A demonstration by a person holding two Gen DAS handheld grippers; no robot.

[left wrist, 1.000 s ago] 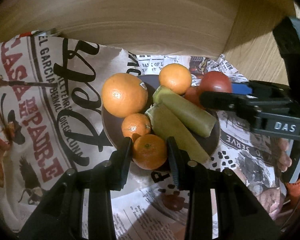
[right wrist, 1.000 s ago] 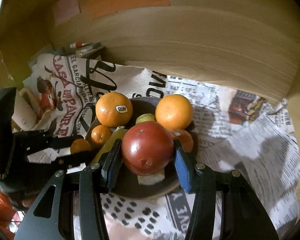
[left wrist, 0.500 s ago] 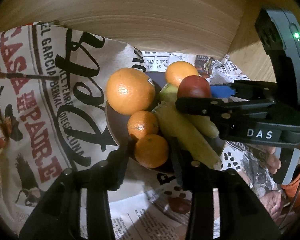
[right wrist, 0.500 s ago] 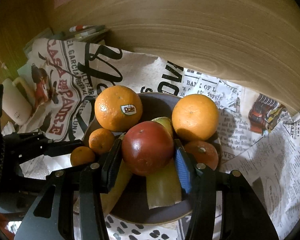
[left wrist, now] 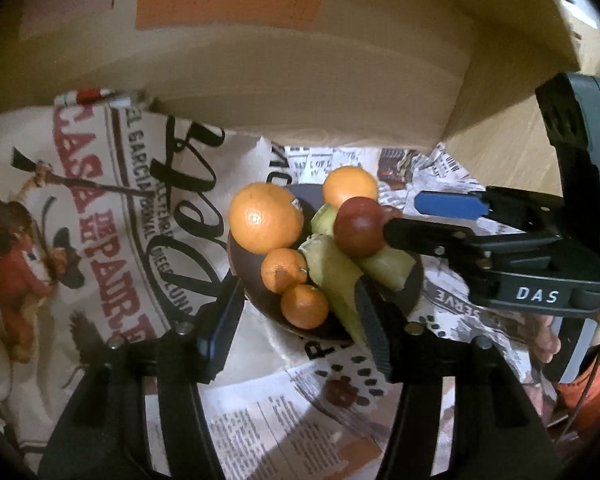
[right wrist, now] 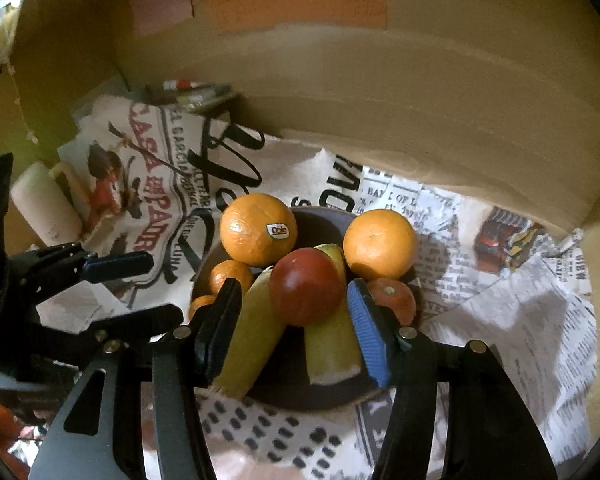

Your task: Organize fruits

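Observation:
A dark round plate [right wrist: 324, 394] [left wrist: 240, 256] holds two big oranges [right wrist: 259, 229] [right wrist: 379, 243], small mandarins [left wrist: 304, 306] [left wrist: 283, 270], two yellow-green banana pieces [right wrist: 250, 340] [left wrist: 334, 276] and a red apple [right wrist: 306, 286] [left wrist: 359, 226] resting on top of the bananas. My right gripper [right wrist: 296, 328] is open, its jaws wider than the apple and just behind it; it also shows in the left wrist view [left wrist: 416, 216]. My left gripper [left wrist: 300, 324] is open and empty, its jaws on either side of the plate's near rim and the nearest mandarin.
Printed newspaper sheets [left wrist: 112, 216] [right wrist: 512, 308] cover the surface under the plate. A wooden back wall [right wrist: 420, 112] with pink and orange sticky notes [right wrist: 300, 0] closes the far side. A white roll [right wrist: 44, 208] and pens [right wrist: 192, 92] lie at the left.
My right gripper let go of the red apple, which now rests on the bananas. My left gripper let go of the mandarin, opened wide and drew back from the plate.

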